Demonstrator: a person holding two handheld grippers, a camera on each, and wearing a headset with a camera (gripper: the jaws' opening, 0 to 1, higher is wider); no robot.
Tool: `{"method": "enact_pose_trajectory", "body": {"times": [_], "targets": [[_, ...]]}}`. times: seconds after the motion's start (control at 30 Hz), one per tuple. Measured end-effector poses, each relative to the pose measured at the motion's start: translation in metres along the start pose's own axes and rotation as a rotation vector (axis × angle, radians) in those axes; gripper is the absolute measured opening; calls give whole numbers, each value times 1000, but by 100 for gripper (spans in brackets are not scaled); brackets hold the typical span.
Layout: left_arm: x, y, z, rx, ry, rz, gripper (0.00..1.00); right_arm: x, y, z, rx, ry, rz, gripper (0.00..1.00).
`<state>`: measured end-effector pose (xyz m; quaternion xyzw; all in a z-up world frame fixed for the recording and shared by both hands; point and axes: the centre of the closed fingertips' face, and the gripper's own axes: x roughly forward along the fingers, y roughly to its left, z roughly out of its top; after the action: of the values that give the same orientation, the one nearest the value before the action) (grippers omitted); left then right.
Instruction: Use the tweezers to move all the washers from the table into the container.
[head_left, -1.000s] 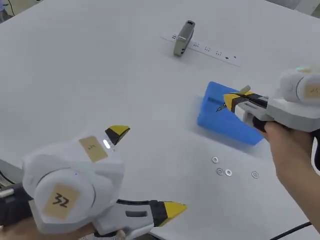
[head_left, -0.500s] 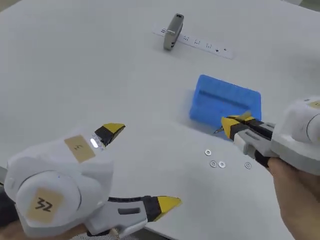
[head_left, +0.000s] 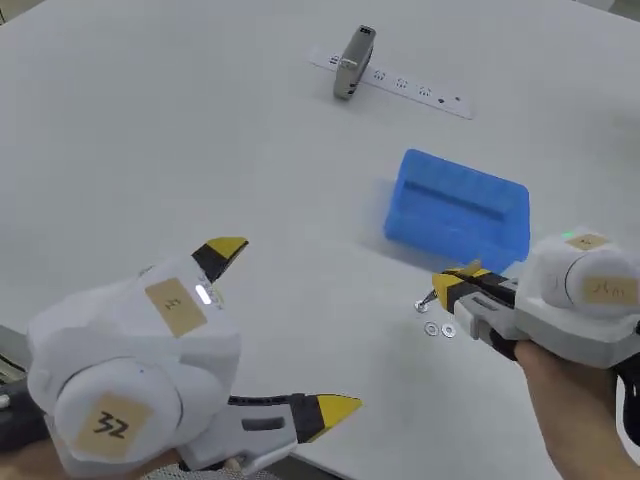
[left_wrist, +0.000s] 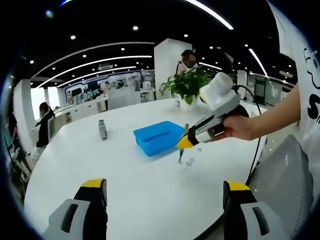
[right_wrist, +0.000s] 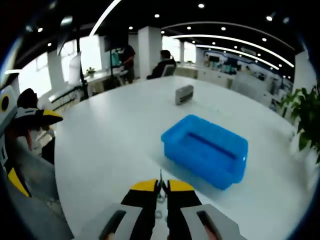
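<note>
My R gripper (head_left: 447, 285) was clamped on the tweezers (head_left: 427, 299); in the right gripper view its jaws sat nearly together w/ the thin shaft betw. them. The tweezer tips pointed down at the table (head_left: 150, 150), right by the washers (head_left: 440, 329). These lay on the white top just in front of the blue container (head_left: 460, 205). Couldn't tell if one was pinched. L gripper (head_left: 285, 330) hung near me, jaws spread wide, empty. A power strip (head_left: 400, 85) lay well beyond the container.
</note>
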<state>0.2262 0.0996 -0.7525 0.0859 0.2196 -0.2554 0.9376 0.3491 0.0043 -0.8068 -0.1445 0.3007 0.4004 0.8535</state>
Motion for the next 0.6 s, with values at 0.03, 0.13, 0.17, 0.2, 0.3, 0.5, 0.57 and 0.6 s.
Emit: {"method": "enact_pose_trajectory", "body": {"times": [0.03,0.13,0.17,0.2,0.3,0.5,0.57,0.6], "targets": [[0,0,1,-3,-5,-2,99,0,-2,0,-4,-1,-3,3],[0,-1,0,-4,-3,-5,99,1,-4,1,-12,-2,-4,3],[0,-1,0,-1,-1,-6,99,4,-4,-1,-15,5,-1,3],[0,-1,1,0,-3,-8,99,5,-5,-2,-15,11,-1,3],[0,-1,0,2,2,-8,99,5,-6,-1,-23,3,-10,3],[0,-1,0,-5,2,-7,99,6,-3,0,-34,1,-13,2],[0,0,-1,-7,3,-6,97,7,-1,1,-38,0,-15,2],[0,0,-1,-10,4,-6,95,7,-2,1,-39,0,-15,2]]}}
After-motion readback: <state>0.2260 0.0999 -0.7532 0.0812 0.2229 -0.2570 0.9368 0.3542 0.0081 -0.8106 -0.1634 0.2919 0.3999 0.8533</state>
